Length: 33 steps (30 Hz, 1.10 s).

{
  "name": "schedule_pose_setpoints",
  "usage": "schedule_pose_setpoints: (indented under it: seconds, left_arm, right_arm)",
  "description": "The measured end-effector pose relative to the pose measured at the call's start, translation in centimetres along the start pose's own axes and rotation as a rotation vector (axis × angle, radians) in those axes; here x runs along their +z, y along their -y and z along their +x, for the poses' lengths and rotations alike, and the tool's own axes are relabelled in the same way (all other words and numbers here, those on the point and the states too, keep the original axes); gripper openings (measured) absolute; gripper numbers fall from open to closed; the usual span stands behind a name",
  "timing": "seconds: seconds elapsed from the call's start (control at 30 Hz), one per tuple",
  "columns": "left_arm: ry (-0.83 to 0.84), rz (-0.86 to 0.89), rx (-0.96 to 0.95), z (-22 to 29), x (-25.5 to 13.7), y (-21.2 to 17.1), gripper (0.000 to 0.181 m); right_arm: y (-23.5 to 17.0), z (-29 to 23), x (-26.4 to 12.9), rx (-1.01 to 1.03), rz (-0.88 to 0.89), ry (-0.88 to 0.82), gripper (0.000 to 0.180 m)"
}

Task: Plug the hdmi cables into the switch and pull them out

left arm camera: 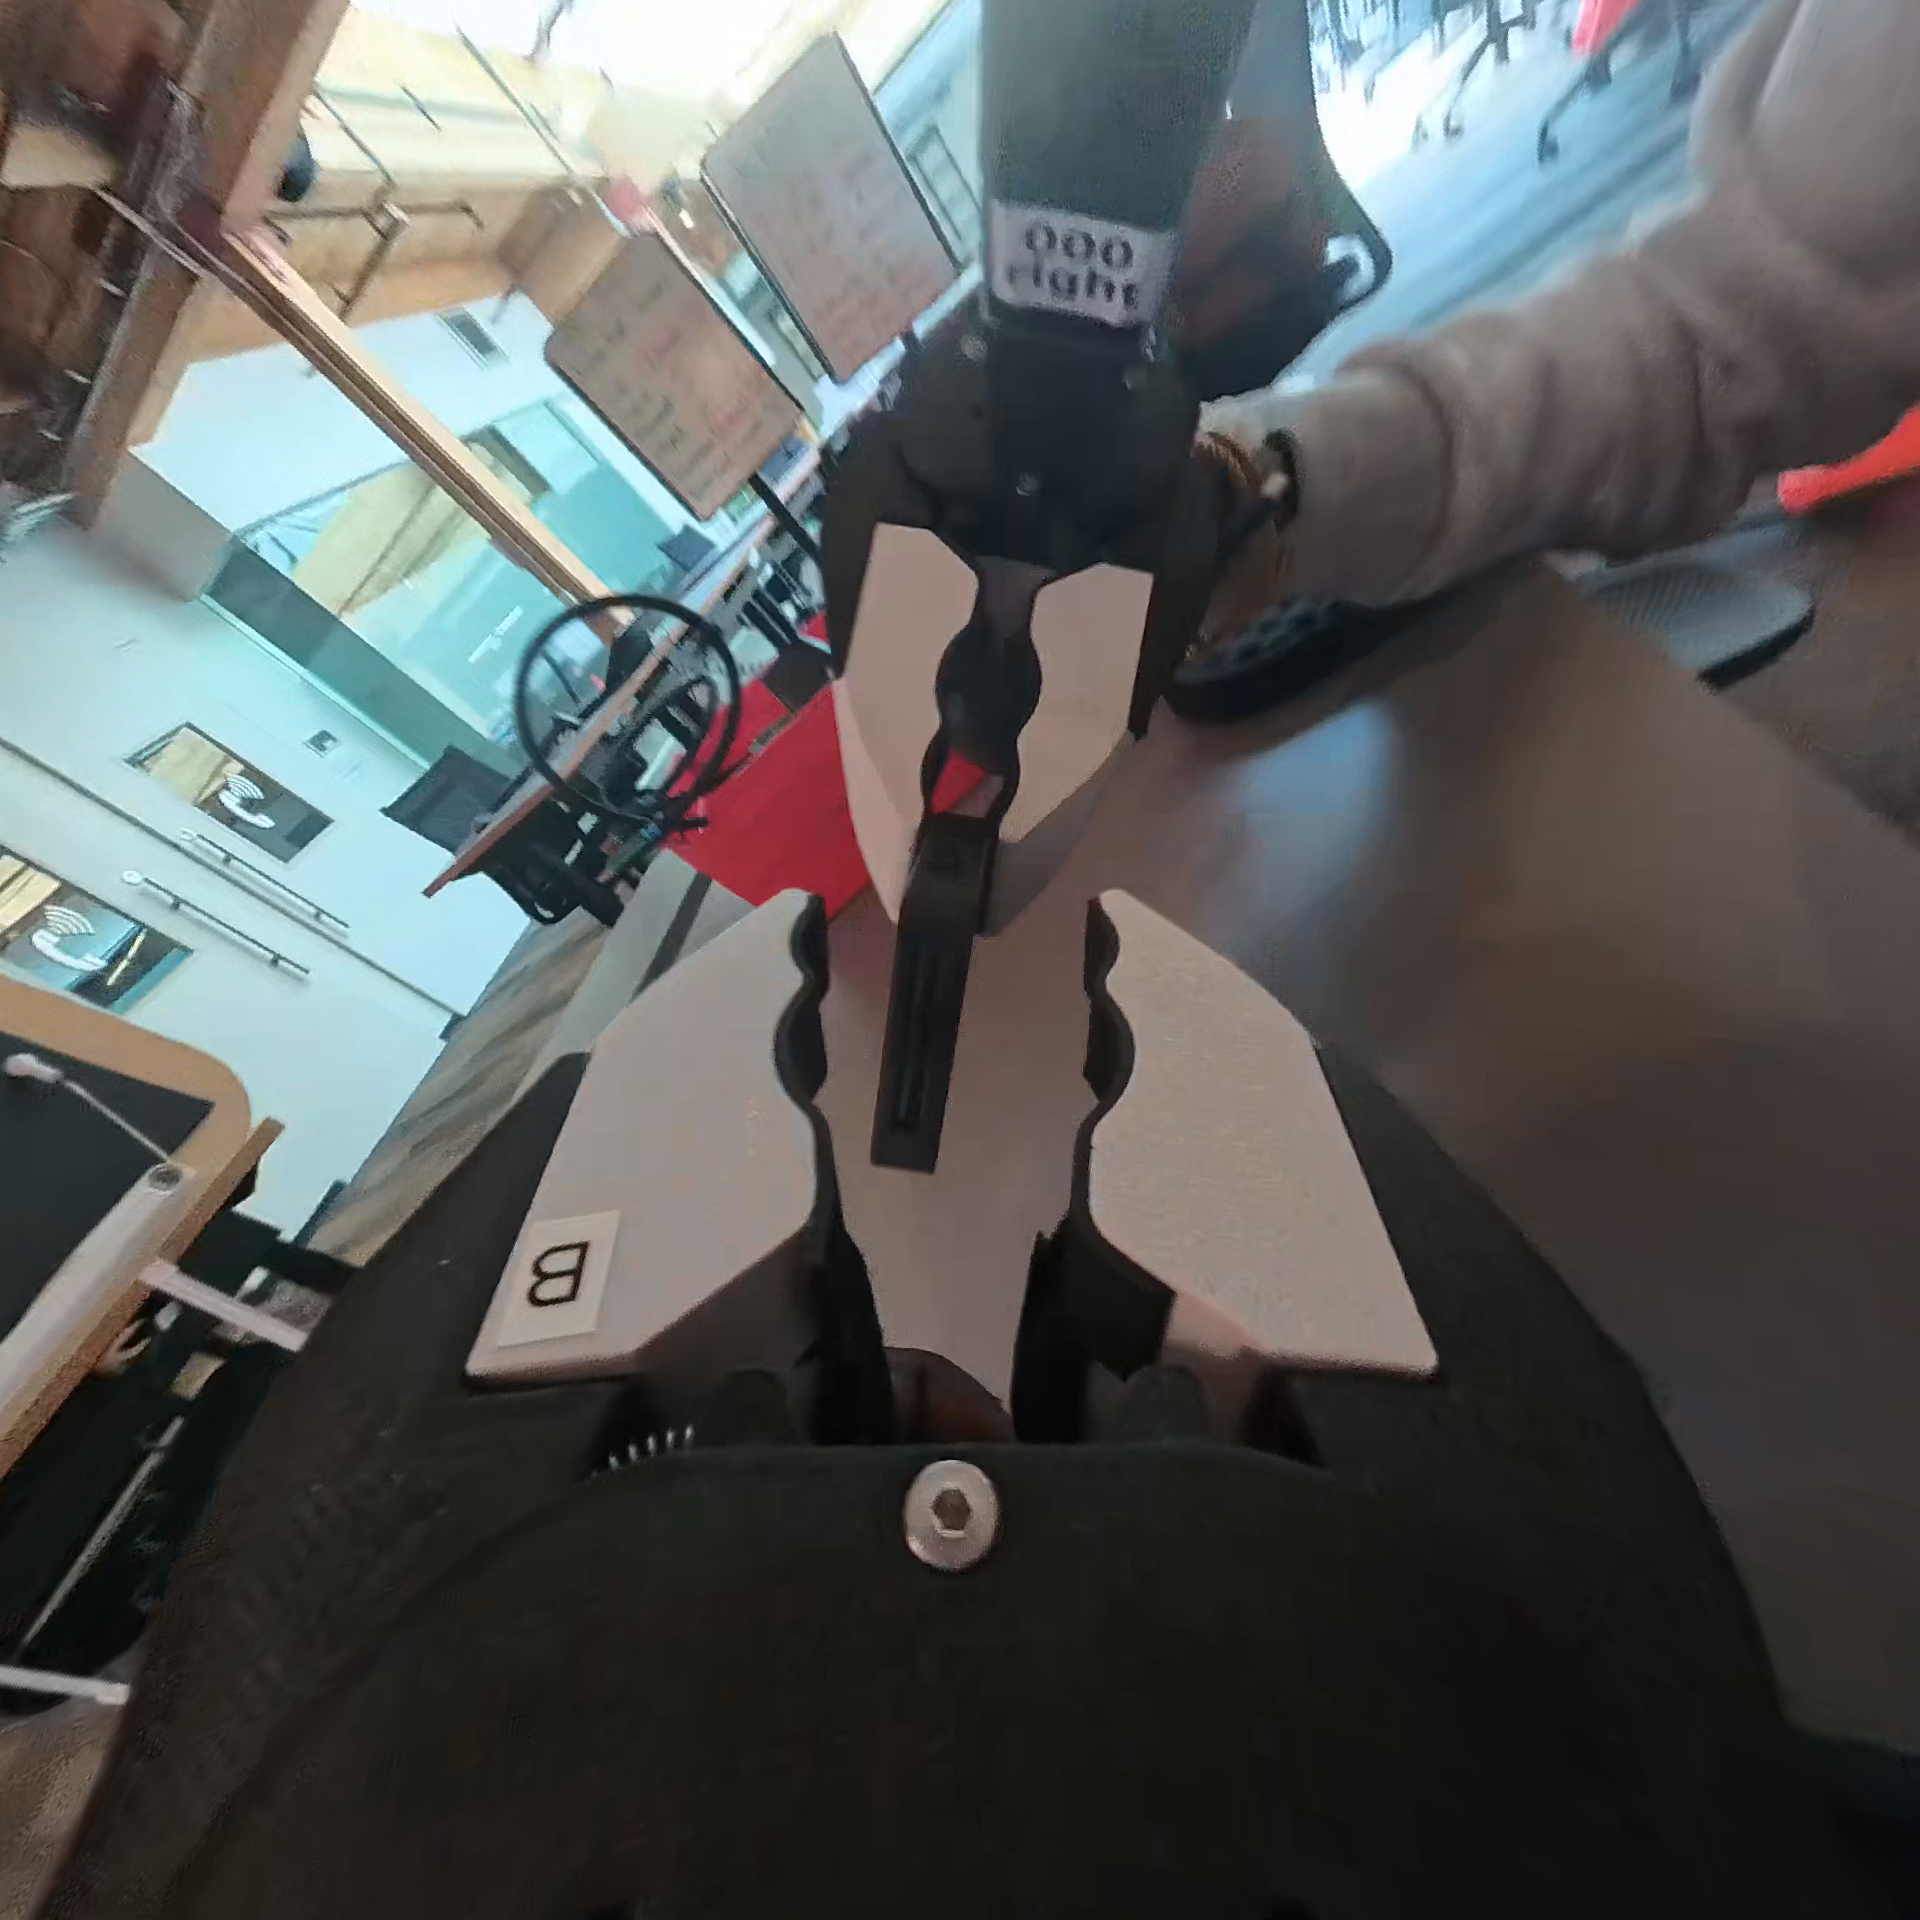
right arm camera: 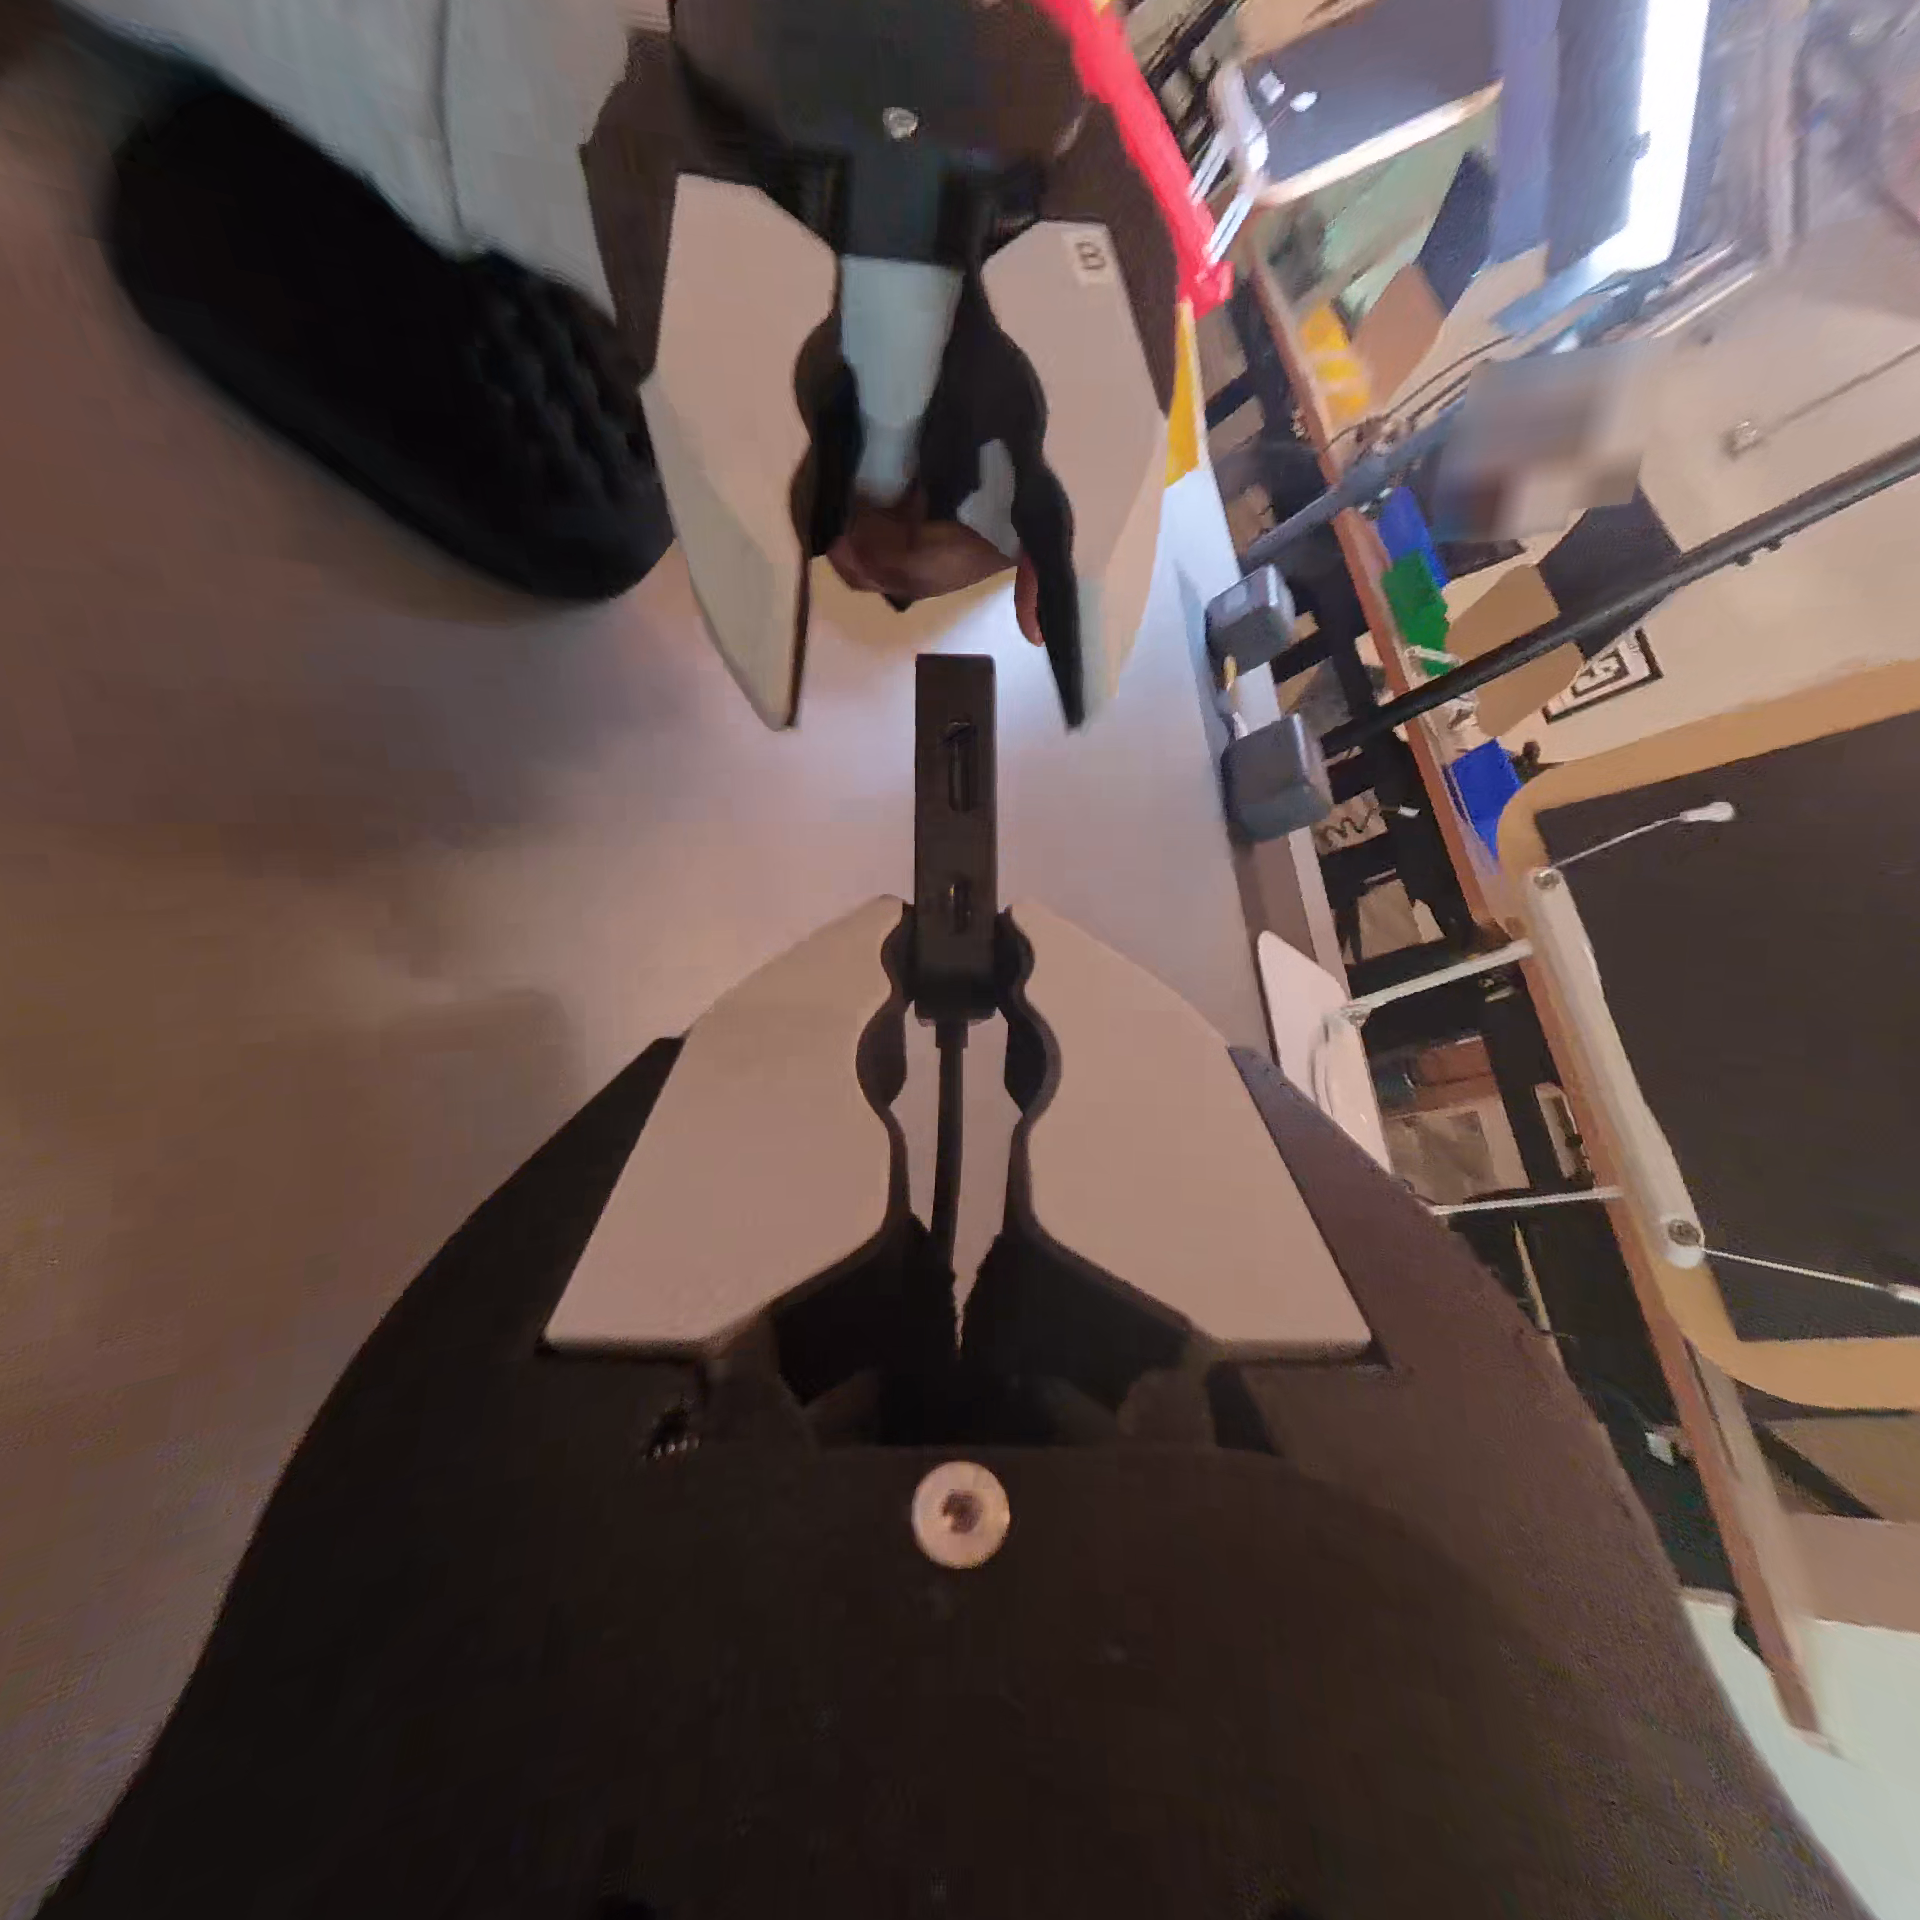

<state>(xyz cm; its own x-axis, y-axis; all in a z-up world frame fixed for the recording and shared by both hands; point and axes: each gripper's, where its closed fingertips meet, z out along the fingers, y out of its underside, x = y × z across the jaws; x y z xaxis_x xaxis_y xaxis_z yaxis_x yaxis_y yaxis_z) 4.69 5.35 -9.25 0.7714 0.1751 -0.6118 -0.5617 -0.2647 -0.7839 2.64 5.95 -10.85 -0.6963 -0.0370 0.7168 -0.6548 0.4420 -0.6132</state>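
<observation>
The switch (right arm camera: 954, 790) is a slim black box with open ports along its side. My right gripper (right arm camera: 954, 914) is shut on its near end. A thin black cable (right arm camera: 948, 1122) runs back from that end between the fingers. My left gripper (right arm camera: 925, 712) faces it, open, with its fingertips on either side of the switch's far end and apart from it. In the left wrist view the switch (left arm camera: 920, 1039) reaches in between my open left gripper (left arm camera: 951, 914), held by the right gripper (left arm camera: 966, 821) opposite. A black cable loop (left arm camera: 623, 717) shows farther off; its ends are hidden.
A grey table (right arm camera: 312, 831) lies under both grippers. A black textured pad (right arm camera: 416, 416) sits by the left gripper. A person's grey sleeve (left arm camera: 1558, 416) holds the right gripper. Two small grey boxes (right arm camera: 1273, 779) and a white dish (right arm camera: 1309, 1018) stand at the table's edge. Desks and shelves lie beyond.
</observation>
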Motion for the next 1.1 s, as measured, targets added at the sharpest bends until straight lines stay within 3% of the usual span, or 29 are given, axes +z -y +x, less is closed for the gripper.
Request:
schedule_pose_setpoints:
  seconds: [0.07, 0.17, 0.23, 0.3, 0.37, 0.43, 0.47, 0.57, 0.67, 0.73, 0.87, 1.1]
  left_arm:
    - [-0.019, -0.094, 0.027, 0.7, 0.8, -1.2, 0.017]
    - [0.038, -0.123, -0.035, -0.3, 0.9, -1.5, 0.014]
    - [0.13, -0.071, -0.148, -2.3, 0.3, -0.9, 0.013]
    - [0.246, -0.01, -0.32, -4.8, -0.9, -1.0, 0.013]
    - [0.372, 0.122, -0.559, -7.6, -2.5, -1.1, 0.013]
    - [0.459, 0.295, -0.797, -9.7, -4.0, -1.1, 0.013]
    - [0.499, 0.385, -0.909, -10.5, -4.7, -1.1, 0.013]
    - [0.587, 0.553, -1.142, -11.5, -5.6, -1.8, 0.013]
    - [0.632, 0.559, -1.189, -10.9, -5.1, -2.2, 0.013]
    - [0.638, 0.556, -1.182, -10.4, -4.6, -2.2, 0.012]
    - [0.62, 0.509, -1.172, -9.7, -3.5, -2.5, 0.013]
    - [0.604, 0.452, -1.175, -8.4, -1.9, -2.9, 0.013]
  right_arm:
    - [-0.3, -0.8, 0.5, -0.034, -0.036, 0.034, 0.014]
    - [-0.4, 0.1, 0.4, -0.029, -0.033, -0.019, 0.02]
    - [1.0, 3.8, -1.7, 0.021, 0.071, -0.206, 0.025]
    - [2.8, 9.6, -7.3, 0.141, 0.289, -0.539, 0.029]
    - [3.2, 13.7, -15.7, 0.337, 0.619, -0.868, 0.034]
    - [2.6, 13.9, -21.3, 0.439, 0.888, -1.026, 0.032]
    - [2.4, 13.6, -21.2, 0.437, 0.888, -1.042, 0.033]
    - [2.9, 11.8, -12.3, 0.465, 0.644, -0.789, 0.049]
    - [2.7, 8.2, -2.6, 0.495, 0.344, -0.483, 0.07]
    - [2.0, 6.7, 0.8, 0.506, 0.209, -0.388, 0.076]
    - [1.3, 5.7, 3.9, 0.533, 0.069, -0.343, 0.077]
    - [-1.4, 4.9, 5.7, 0.652, -0.09, -0.287, 0.082]
